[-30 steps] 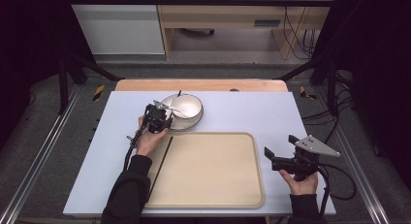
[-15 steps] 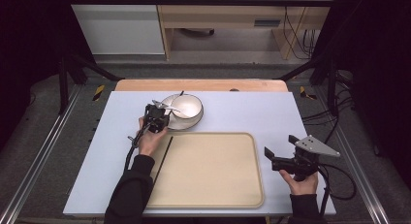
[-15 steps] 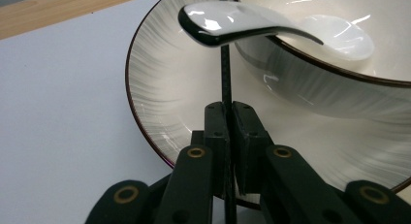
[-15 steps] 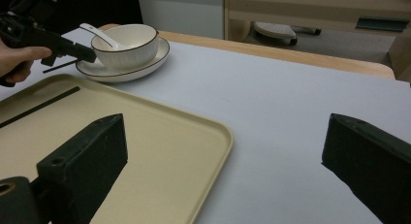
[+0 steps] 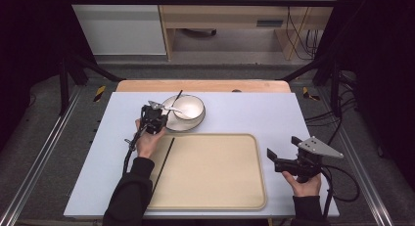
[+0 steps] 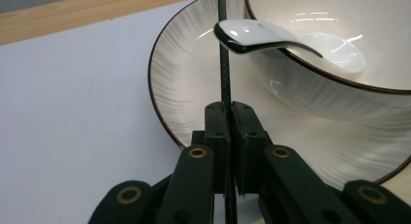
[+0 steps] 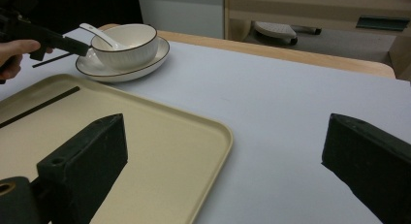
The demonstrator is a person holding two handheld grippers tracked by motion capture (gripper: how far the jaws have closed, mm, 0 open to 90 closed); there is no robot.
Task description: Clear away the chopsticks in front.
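My left gripper [image 5: 157, 113] [image 6: 231, 112] is shut on a thin black chopstick [image 6: 224, 73] [image 5: 176, 95], held near its middle. The stick runs up over the rim of a white ribbed plate [image 6: 194, 88] [image 5: 182, 127]. On the plate stands a white bowl [image 5: 191, 107] [image 6: 339, 83] with a dark rim, and a white spoon [image 6: 261, 37] [image 5: 171, 108] rests in the bowl with its handle over the edge. A second black chopstick [image 5: 164, 160] [image 7: 39, 106] lies along the left side of the beige tray [image 5: 210, 187]. My right gripper [image 5: 281, 148] [image 7: 228, 151] stands open by the tray's right edge, nothing between its jaws.
The tray [image 7: 145, 136] sits at the front middle of the pale table top [image 5: 254, 113]. A wooden strip [image 5: 205, 85] borders the table's far edge. Black frame posts stand at both sides. A cable [image 5: 342, 182] trails from the right gripper.
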